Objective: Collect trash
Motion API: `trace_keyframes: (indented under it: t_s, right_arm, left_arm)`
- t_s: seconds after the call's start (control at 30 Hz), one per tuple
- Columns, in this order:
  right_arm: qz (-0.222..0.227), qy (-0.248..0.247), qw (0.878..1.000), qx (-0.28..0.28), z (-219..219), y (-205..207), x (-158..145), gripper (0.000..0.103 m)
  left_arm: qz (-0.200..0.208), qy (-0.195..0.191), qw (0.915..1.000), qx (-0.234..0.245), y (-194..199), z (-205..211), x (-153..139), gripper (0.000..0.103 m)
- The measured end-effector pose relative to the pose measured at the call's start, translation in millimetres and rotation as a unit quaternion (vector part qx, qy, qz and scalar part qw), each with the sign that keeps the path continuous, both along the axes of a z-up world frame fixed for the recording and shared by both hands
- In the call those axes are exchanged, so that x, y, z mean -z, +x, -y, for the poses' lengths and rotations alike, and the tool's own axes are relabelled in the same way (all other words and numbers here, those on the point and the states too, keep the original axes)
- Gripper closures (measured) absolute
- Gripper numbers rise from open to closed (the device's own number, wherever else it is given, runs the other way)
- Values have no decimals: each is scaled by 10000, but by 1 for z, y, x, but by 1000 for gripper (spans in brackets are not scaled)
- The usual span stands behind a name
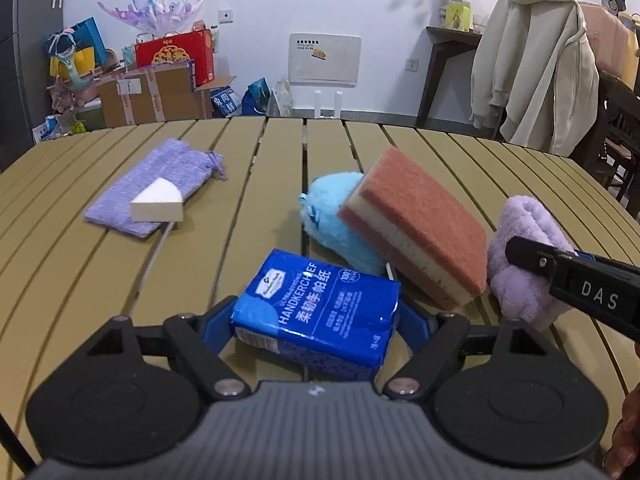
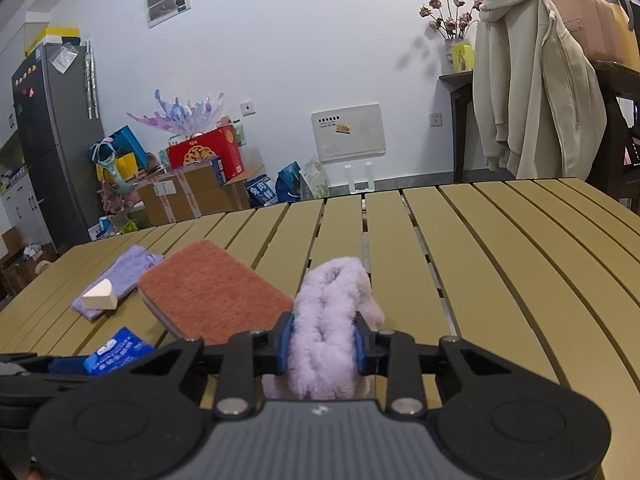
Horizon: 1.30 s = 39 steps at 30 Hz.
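Nearest the lens, the left tongs [image 1: 316, 320], clamped on a blue pack of handkerchief tissues [image 1: 328, 300]. Blue pads against both sides of the pack, white lettering on its top face. Pack low over the near middle of the slatted tan counter [image 1: 80, 280]; cannot tell whether touching it underneath.

Just beyond the pack, slightly right: a layered scouring sponge [image 1: 420, 224], orange-pink top, pale middle. Tilted, far end propped on a light-blue plush toy [image 1: 336, 208], near end down by the counter. Plush toy half hidden behind the sponge and just beside the far corner of the pack.

Right of the sponge, close beside it: a lilac fluffy towel [image 1: 524, 236], bunched into soft folds. Gripped by the right tongs [image 2: 322, 344], blue pads pressed into the pile on both sides and squeezing it narrow. Far end of the towel sticking out past the fingertips over the counter; a little more fluff showing below the tongs.

Far left on the counter, well apart from the rest: a flat purple knitted drawstring pouch [image 1: 160, 180]. On its near end, a white wedge-shaped sponge [image 1: 158, 202], pointing away from the lens.

Right part of the counter bare slats only.
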State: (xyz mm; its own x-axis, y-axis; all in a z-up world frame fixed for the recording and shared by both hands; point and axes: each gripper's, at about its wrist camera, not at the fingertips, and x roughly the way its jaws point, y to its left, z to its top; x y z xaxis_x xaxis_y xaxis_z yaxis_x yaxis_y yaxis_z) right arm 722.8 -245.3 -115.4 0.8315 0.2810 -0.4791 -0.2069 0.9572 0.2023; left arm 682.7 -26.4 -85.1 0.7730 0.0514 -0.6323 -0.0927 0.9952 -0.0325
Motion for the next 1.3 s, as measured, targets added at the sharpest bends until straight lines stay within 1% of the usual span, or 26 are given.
trace_keyframes:
  t_s: [0.17,0.3,0.37,0.5,0.67,0.83,1.07,1.3]
  right_arm:
    - [46,-42,10000,-31,-2,-10,-7,75]
    - [117,-117,9997,-185,-3,-25,-18,75]
    - [160,-151,9995,-233,-4,-35,-25,75]
    - [251,-249,9990,-291,-5,-60,-40,75]
    - [301,-246,9987,-330,-5,-91,-57,75]
    - [340,-322,9983,-351,-7,-125,-68,75]
    - [371,-397,9976,-419,-10,-170,-81,75]
    - [433,-547,9965,-462,-12,-215,-92,75]
  left_arm:
    - [56,-51,9999,-69,-17,-4,-12,20]
    - [119,1,9999,-56,-38,-5,-24,20]
    - [168,-36,9998,-94,-49,-6,-29,20]
    - [216,-96,9994,-239,-74,-9,-38,20]
    - [240,-133,9991,-334,-107,-13,-48,20]
    - [297,-210,9982,-471,-142,-19,-59,20]
    - [366,-263,9976,-528,-182,-26,-74,20]
    - [434,-293,9973,-507,-223,-29,-83,20]
